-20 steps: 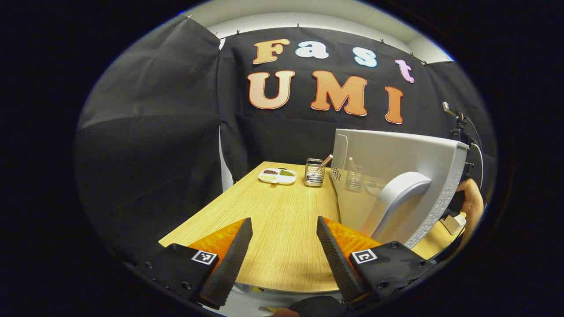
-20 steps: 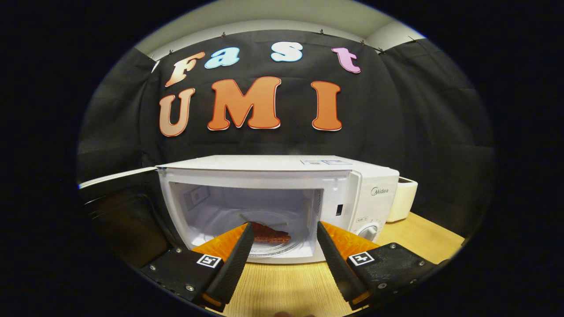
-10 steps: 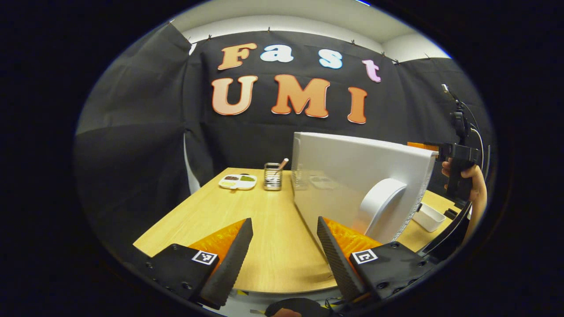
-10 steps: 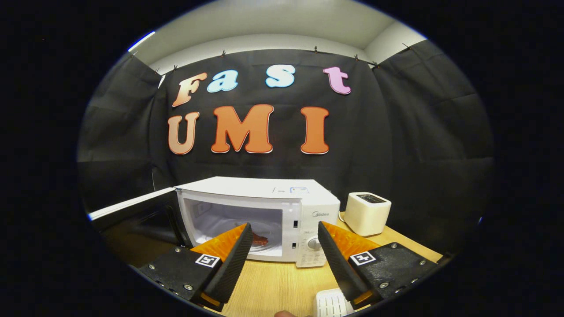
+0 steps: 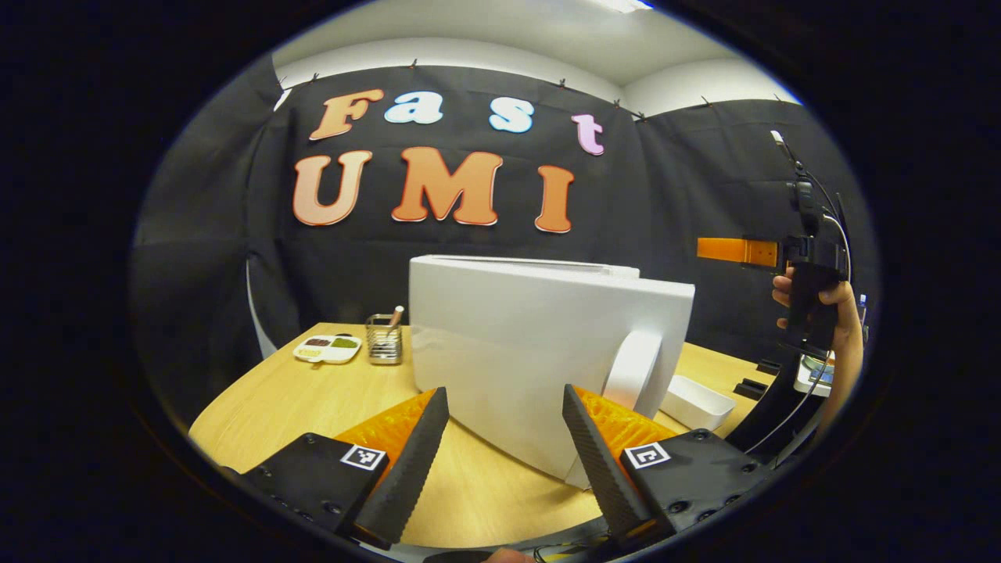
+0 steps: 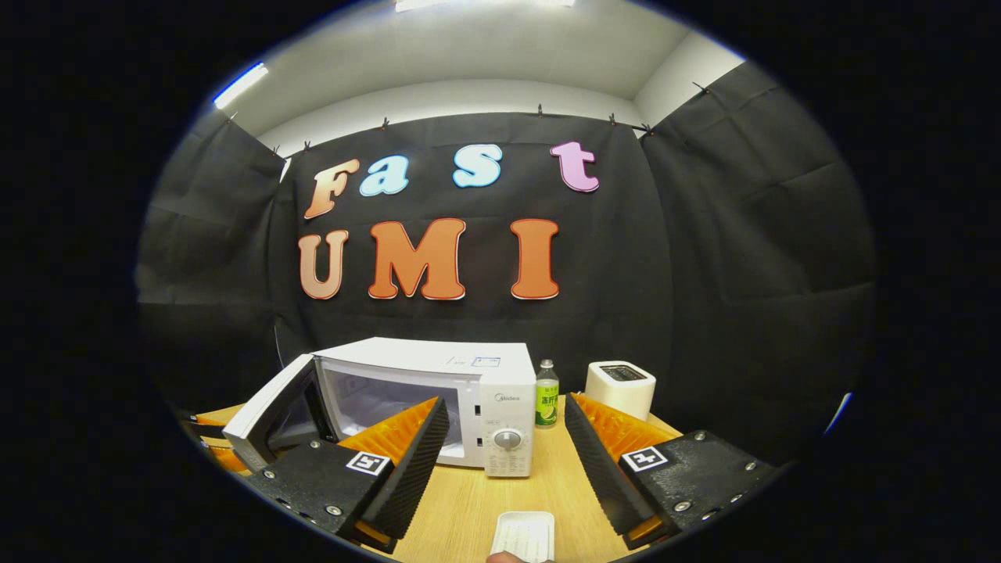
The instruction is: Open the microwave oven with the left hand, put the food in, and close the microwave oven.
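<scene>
Microwave door (image 5: 539, 360) is seen partly open just ahead of the left claw (image 5: 504, 446), whose jaws are held apart and empty; the right claw (image 6: 507, 461), likewise spread, is held well back from the microwave (image 6: 438, 399) on the surface (image 6: 469, 500).

White microwave (image 6: 438, 391) with white door (image 5: 532, 352) and pale grey curved handle (image 5: 632, 367); white control panel (image 6: 508, 438), grey dial. Bench (image 5: 313, 399) light wood grain, yellowish. White tray (image 6: 524, 536) with fine ribbed pattern. White toaster (image 6: 620, 387), dark slot on top. Bottle (image 6: 547, 403) green-yellow label, white cap. White divided dish (image 5: 327, 348) holding brown, green and yellow fillings. Wire holder (image 5: 383, 340) silver metal. White shallow box (image 5: 696, 400). Gripper bodies black with black-and-white square markers (image 6: 369, 463).
</scene>
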{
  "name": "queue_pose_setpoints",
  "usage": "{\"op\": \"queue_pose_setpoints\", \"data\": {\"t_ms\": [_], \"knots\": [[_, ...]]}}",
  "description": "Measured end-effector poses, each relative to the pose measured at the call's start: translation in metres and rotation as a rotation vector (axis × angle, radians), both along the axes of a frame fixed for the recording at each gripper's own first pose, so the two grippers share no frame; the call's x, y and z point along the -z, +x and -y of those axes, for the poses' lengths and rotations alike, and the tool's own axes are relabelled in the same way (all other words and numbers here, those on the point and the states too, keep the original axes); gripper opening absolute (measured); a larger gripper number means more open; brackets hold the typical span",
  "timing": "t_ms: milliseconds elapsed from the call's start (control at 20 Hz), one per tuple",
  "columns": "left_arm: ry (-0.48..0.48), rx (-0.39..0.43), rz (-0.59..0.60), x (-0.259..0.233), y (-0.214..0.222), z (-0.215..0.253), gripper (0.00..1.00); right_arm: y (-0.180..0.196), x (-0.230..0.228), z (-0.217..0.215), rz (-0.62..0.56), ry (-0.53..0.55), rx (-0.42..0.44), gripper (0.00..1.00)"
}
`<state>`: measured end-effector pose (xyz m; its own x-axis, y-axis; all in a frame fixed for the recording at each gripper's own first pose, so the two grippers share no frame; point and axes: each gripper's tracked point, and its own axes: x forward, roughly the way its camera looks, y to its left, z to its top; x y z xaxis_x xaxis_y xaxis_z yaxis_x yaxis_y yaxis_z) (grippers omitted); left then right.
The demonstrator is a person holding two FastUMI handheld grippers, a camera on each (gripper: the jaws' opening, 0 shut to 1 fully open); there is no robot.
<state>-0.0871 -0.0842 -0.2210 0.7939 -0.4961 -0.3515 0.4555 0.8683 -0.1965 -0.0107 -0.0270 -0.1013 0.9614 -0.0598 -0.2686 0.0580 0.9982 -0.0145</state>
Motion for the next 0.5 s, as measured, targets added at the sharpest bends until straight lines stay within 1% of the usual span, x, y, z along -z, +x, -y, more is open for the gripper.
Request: {"op": "queue_pose_setpoints", "data": {"t_ms": [50,300,500], "knots": [[-0.004,0.01,0.006,-0.001,0.004,0.013,0.92,-0.003,-0.003,0.008,0.001,-0.003,0.005,0.92],[-0.004,0.058,0.051,-0.003,0.037,0.077,0.92,-0.015,-0.014,0.044,0.021,-0.021,0.042,0.92],[-0.002,0.076,0.054,0.005,0.064,0.118,0.92,-0.021,-0.02,0.063,0.036,-0.02,0.064,0.92]]}}
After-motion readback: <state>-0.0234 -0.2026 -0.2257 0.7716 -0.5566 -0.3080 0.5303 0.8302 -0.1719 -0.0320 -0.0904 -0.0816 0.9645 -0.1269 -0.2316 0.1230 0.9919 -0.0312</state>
